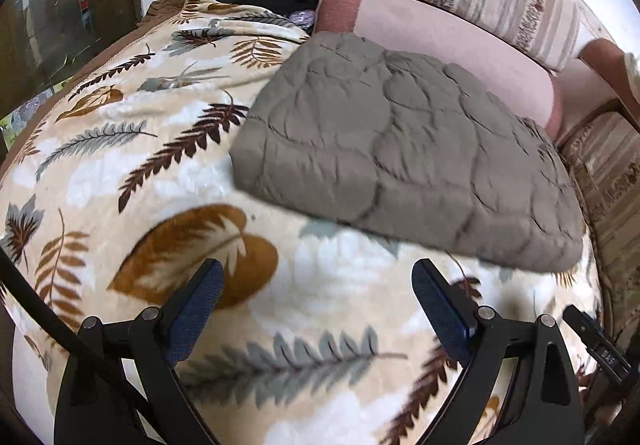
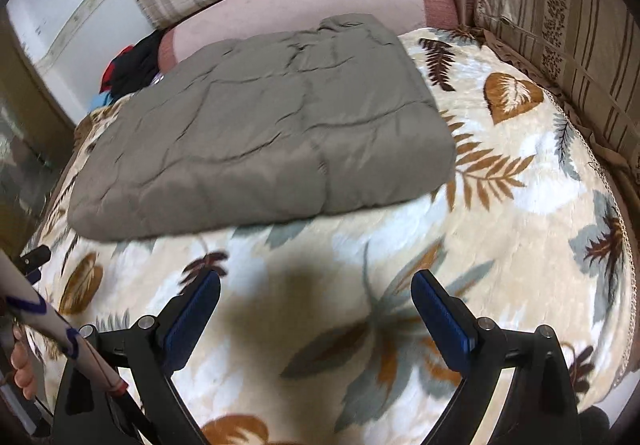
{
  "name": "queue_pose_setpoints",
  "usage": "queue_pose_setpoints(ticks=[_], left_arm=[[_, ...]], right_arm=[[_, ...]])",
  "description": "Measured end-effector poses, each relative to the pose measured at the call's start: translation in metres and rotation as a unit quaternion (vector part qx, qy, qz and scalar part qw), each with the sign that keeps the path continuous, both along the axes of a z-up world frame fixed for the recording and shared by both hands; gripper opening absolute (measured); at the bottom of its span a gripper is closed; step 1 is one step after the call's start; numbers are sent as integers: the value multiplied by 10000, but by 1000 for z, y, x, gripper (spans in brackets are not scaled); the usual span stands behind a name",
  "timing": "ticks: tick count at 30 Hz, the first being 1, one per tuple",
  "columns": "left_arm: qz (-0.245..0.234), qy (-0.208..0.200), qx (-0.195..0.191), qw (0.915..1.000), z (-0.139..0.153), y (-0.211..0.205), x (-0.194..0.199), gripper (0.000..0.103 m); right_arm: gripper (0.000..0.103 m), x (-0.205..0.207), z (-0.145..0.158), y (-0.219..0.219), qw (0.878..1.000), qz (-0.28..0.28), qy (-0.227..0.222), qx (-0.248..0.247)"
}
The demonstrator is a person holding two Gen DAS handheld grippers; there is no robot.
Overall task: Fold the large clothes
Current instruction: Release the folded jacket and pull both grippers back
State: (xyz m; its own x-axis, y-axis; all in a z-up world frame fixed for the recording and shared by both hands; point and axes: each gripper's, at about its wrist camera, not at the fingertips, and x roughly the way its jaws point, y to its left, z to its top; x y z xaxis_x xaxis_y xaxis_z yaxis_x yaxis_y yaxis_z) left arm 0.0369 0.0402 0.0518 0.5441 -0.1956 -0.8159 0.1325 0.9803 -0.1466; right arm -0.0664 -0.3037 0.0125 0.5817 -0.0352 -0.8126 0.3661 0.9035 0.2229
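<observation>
Grey quilted garment (image 2: 256, 141) lies folded flat on leaf-print blanket (image 2: 500, 245), far edge near pink bolster (image 2: 288, 1). Left gripper (image 1: 318, 309) and right gripper (image 2: 316, 313): jaws spread, empty, above blanket, short of garment's near edge.

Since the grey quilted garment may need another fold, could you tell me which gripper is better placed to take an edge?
Probably the left gripper: the grey quilted garment's near corner lies just beyond it. The right gripper, also open and empty, sits farther back over the leaf-print blanket.
</observation>
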Motion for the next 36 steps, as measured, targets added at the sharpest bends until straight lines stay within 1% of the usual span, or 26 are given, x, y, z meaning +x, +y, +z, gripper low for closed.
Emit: queue_pose_setpoints(ticks=[4, 7, 14, 16, 24, 36], left_arm=[[-172, -11, 77, 9998, 4, -8, -20, 95], [-270, -118, 192, 9994, 9, -13, -33, 95], [-460, -584, 583, 9955, 24, -24, -54, 95], [-506, -647, 655, 9945, 25, -27, -57, 95], [-490, -539, 681, 9950, 17, -26, -53, 95], [-428, -327, 756, 9957, 1, -28, -39, 95]], right_arm=[[98, -10, 3, 15, 10000, 75, -24, -24], [98, -16, 5, 22, 9999, 99, -27, 2], [98, -25, 13, 34, 9996, 147, -66, -239], [98, -27, 13, 36, 9995, 152, -57, -272], [98, -28, 10, 35, 9996, 132, -11, -249], [98, -18, -8, 27, 9997, 108, 188, -127]])
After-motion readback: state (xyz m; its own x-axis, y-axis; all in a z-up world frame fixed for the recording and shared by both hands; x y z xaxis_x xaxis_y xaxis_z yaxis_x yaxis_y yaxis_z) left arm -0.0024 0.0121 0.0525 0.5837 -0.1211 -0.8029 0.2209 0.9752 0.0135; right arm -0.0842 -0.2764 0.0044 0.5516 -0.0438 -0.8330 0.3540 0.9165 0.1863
